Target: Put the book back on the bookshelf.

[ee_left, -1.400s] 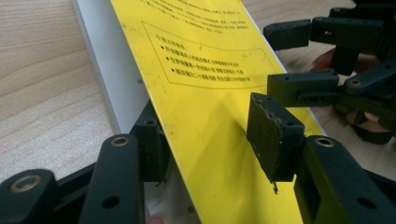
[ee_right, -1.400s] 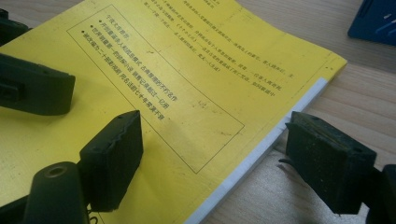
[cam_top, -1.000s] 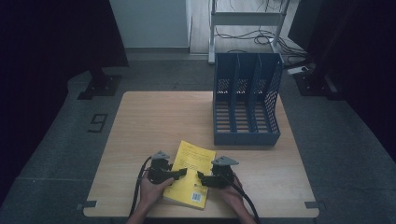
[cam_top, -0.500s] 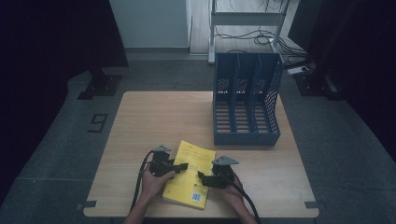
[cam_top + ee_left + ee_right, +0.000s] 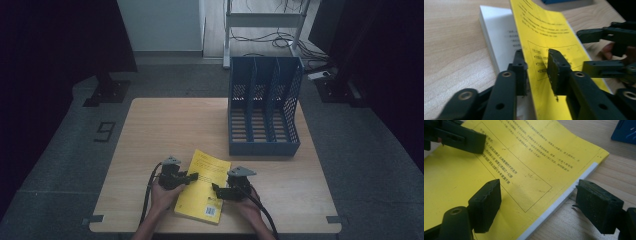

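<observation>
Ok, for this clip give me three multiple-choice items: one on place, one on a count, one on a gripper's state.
1. Where does the yellow book lie?
A. inside the blue file rack
B. on the table's near edge, between the two grippers
C. on the floor

2. How many slots does the blue file rack have?
A. two
B. three
C. five

3. What is the left gripper doing?
A. its jaws stand on either side of the lifted yellow cover
B. holding the rack
C. lying flat, shut, away from the book

Answers: 1 B, the high view shows it there; 2 B, two dividers make three slots; 3 A, the left gripper view shows the cover between its jaws.
</observation>
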{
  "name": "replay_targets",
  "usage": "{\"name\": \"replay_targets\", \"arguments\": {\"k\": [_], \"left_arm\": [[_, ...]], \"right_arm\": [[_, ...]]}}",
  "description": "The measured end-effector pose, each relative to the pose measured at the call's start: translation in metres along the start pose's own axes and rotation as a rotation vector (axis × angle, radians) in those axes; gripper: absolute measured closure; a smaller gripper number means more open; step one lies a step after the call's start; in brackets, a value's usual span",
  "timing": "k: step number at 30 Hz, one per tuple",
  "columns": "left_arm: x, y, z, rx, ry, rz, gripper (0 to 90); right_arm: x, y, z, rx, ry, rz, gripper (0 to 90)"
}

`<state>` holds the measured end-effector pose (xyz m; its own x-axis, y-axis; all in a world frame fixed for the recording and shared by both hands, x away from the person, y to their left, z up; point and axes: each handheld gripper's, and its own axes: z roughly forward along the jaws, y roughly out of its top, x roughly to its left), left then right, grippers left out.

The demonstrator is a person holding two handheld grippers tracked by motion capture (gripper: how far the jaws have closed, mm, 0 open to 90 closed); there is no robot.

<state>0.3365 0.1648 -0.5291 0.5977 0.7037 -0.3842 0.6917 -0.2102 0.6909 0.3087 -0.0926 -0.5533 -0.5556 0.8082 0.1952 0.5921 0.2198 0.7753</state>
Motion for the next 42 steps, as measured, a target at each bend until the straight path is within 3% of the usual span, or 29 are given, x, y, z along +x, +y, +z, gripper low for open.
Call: {"name": "replay_targets", "arguments": {"k": [6, 9, 11, 12, 15, 20, 26, 31, 36, 39, 42], "left_arm": [[-0.006, 0.001, -0.003, -0.033, -0.007, 0.021, 77.6], [-0.007, 0.000, -0.001, -0.024, -0.004, 0.025, 74.3], [-0.007, 0.000, -0.001, -0.013, -0.010, 0.025, 67.5], [-0.006, 0.002, -0.002, 0.009, -0.051, 0.016, 64.8], [-0.008, 0.003, -0.005, 0.021, -0.073, 0.028, 62.3], [-0.013, 0.003, -0.006, 0.000, -0.025, 0.050, 71.9], [-0.014, 0.002, -0.008, -0.022, -0.030, 0.041, 80.2], [-0.019, 0.003, -0.011, -0.048, -0.033, 0.061, 82.4], [-0.026, 0.003, -0.013, -0.088, -0.029, 0.097, 85.2], [-0.027, 0.003, -0.013, -0.104, -0.035, 0.097, 86.3], [-0.029, 0.003, -0.016, -0.129, -0.038, 0.112, 86.8]], "right_arm": [[0.000, 0.000, 0.000, 0.000, 0.003, 0.004, 19.9], [0.000, 0.000, 0.000, 0.000, 0.004, 0.005, 19.9], [-0.001, 0.000, 0.000, -0.001, 0.006, 0.008, 19.9], [-0.001, 0.000, 0.000, -0.002, 0.010, 0.014, 19.9], [-0.002, 0.000, 0.000, -0.004, 0.014, 0.017, 19.9], [-0.003, 0.000, -0.001, -0.006, 0.021, 0.024, 19.9], [-0.002, 0.000, -0.001, -0.005, 0.018, 0.020, 19.9], [-0.003, 0.000, -0.001, -0.007, 0.026, 0.027, 20.0], [-0.001, -0.001, -0.004, -0.043, 0.017, 0.005, 20.5], [-0.002, -0.001, -0.004, -0.052, 0.019, 0.004, 20.6], [-0.003, -0.002, -0.006, -0.066, 0.022, 0.019, 20.3]]}}
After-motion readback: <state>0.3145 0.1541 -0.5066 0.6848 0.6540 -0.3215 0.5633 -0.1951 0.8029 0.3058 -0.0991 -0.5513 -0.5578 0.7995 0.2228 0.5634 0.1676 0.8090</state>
